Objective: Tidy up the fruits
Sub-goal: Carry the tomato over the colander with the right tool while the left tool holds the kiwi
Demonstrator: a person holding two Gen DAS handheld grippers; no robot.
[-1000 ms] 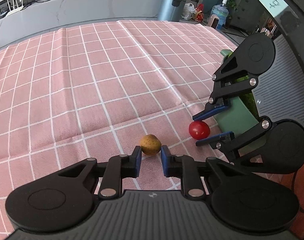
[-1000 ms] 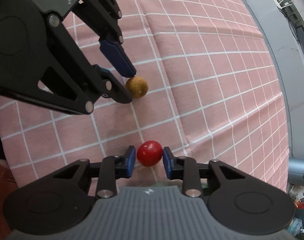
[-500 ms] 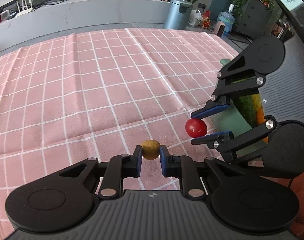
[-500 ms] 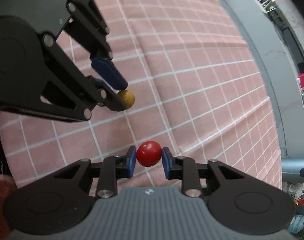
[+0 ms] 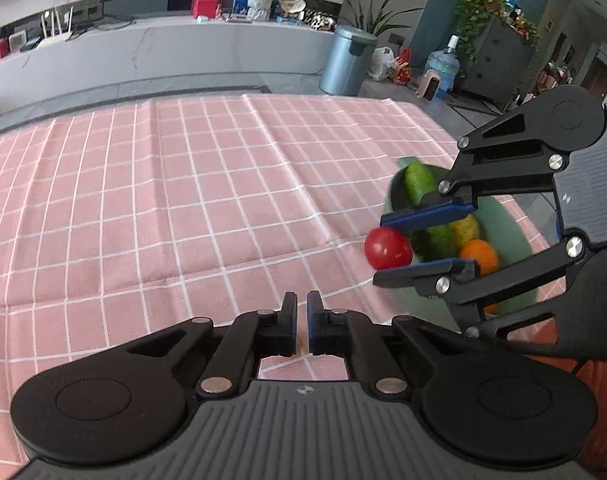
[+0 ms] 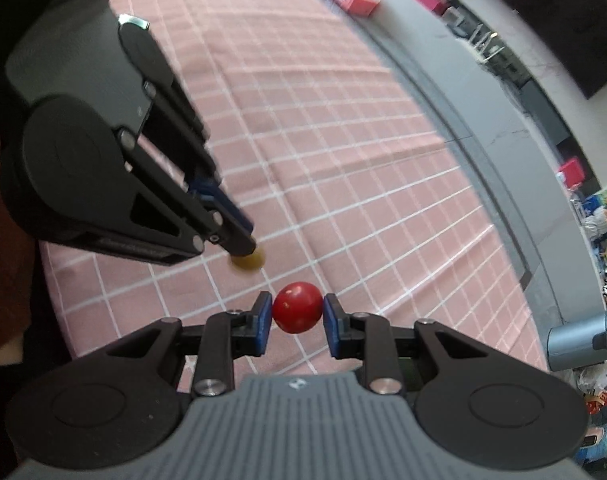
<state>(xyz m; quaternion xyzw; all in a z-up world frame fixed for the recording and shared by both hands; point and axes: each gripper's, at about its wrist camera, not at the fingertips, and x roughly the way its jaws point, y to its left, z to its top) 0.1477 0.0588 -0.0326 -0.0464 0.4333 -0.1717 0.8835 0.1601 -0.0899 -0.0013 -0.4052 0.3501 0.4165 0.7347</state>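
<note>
My right gripper [image 6: 296, 315] is shut on a red tomato [image 6: 297, 307] and holds it above the pink checked cloth; in the left wrist view the tomato [image 5: 387, 248] hangs just left of a green bowl [image 5: 507, 236]. My left gripper [image 5: 302, 312] has its jaws almost together. In the right wrist view a small brown-yellow fruit [image 6: 248, 260] sits under the left gripper's fingertips [image 6: 235, 236]; I cannot tell whether they grip it. In the left wrist view that fruit is hidden.
The green bowl holds a cucumber [image 5: 421, 184], a yellow fruit [image 5: 467, 230] and an orange [image 5: 479, 256], at the cloth's right edge. A grey counter [image 5: 163, 52] and a metal bin [image 5: 345, 60] stand beyond the table.
Both grippers have risen and tilted up. The tomato has lifted off the cloth toward the bowl. The brown fruit has dropped out of the left wrist view, and the left jaws have narrowed.
</note>
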